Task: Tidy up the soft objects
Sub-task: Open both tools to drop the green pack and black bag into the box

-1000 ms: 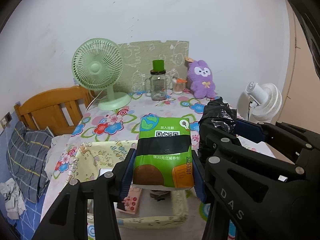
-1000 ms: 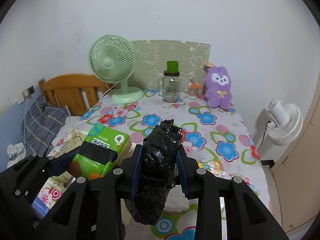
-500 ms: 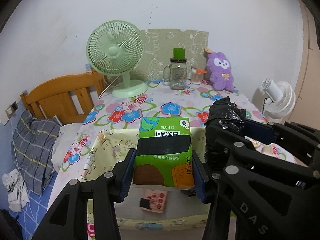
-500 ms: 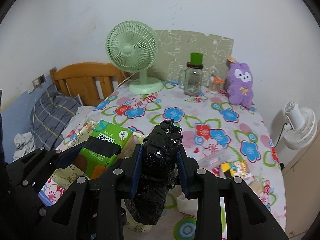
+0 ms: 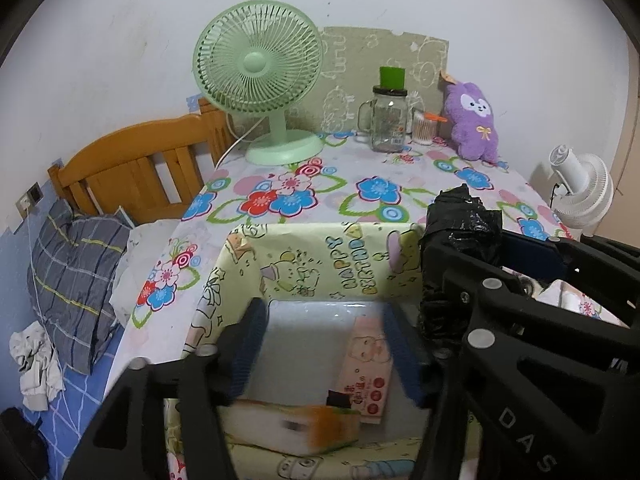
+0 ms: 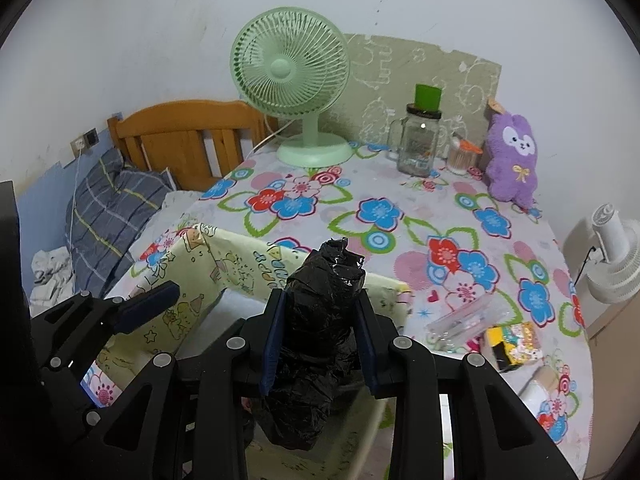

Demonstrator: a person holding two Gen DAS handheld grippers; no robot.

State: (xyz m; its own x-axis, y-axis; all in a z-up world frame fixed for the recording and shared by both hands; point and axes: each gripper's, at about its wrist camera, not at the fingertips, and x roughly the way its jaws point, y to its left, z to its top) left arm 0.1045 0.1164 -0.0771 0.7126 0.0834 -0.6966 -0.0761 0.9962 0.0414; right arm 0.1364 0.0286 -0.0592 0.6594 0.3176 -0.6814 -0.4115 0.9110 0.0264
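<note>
My left gripper (image 5: 324,332) hangs over the yellow cartoon-print fabric box (image 5: 320,256). Its jaws are opening and nothing is between them. The green tissue pack (image 5: 288,428) lies blurred inside the box at the near wall, beside a pink tissue pack (image 5: 364,372). My right gripper (image 6: 320,320) is shut on a crumpled black plastic bag (image 6: 324,280), held upright above the box's right side (image 6: 224,268). The left wrist view shows the same bag (image 5: 460,232) at the right. In the right wrist view, one of the left gripper's fingers (image 6: 148,308) shows over the box's left wall.
On the flowered tablecloth at the back stand a green desk fan (image 5: 260,76), a glass jar (image 5: 388,120) and a purple plush (image 5: 474,124). Small packets (image 6: 516,340) lie right of the box. A wooden headboard (image 5: 132,168) and pillow are left, a white fan (image 5: 580,192) right.
The left gripper has let go of the green tissue pack, which dropped into the box. Both grippers moved forward and lower over the box; the right still holds the black bag.
</note>
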